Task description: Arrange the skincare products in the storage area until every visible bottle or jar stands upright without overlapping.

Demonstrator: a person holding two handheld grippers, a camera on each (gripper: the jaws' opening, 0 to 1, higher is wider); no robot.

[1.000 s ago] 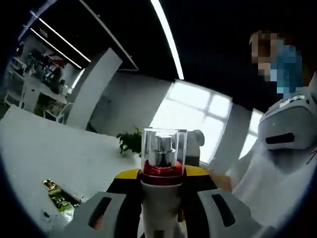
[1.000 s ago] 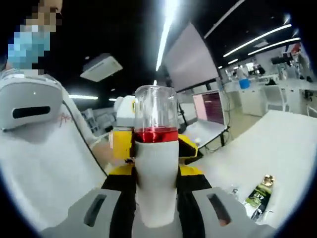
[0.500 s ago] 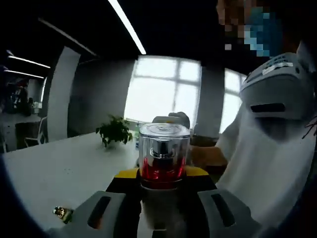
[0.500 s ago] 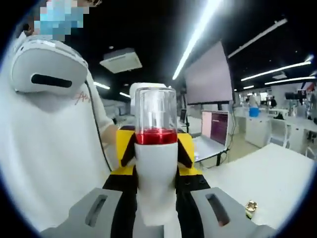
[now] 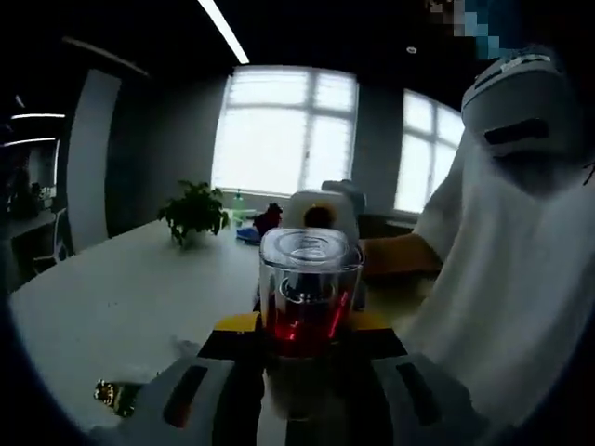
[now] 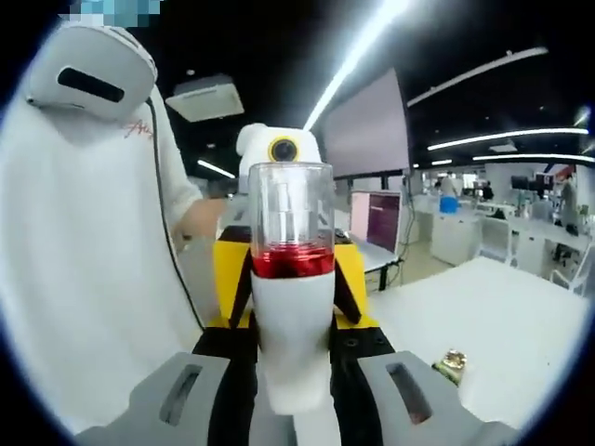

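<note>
Dim office all around: bright windows behind the bottle in the left gripper view, ceiling light strips and a big grey screen above and behind the bottle in the right gripper view. Beside the bottle stands a person in a white shirt, right of it in the left gripper view, left of it in the right gripper view. Beyond and below the bottle spreads a white table.

Left gripper closes on the bottle, black fingers tight against both sides of its lower part; leans the clear cap towards the camera, red collar under it. Right gripper clamps the same bottle by its white body, jaws pressed to either side, bottle upright along them with red collar and clear cap on top. Just behind the bottle in each view sits the other gripper's yellow-and-white front, touching or very near it; cannot tell which.

Far behind the bottle to the left, a potted plant on the table. Behind it to the right in the right gripper view, a lit laptop. Low beside the bottle, a small gold-capped item on the table, too small to make out.
</note>
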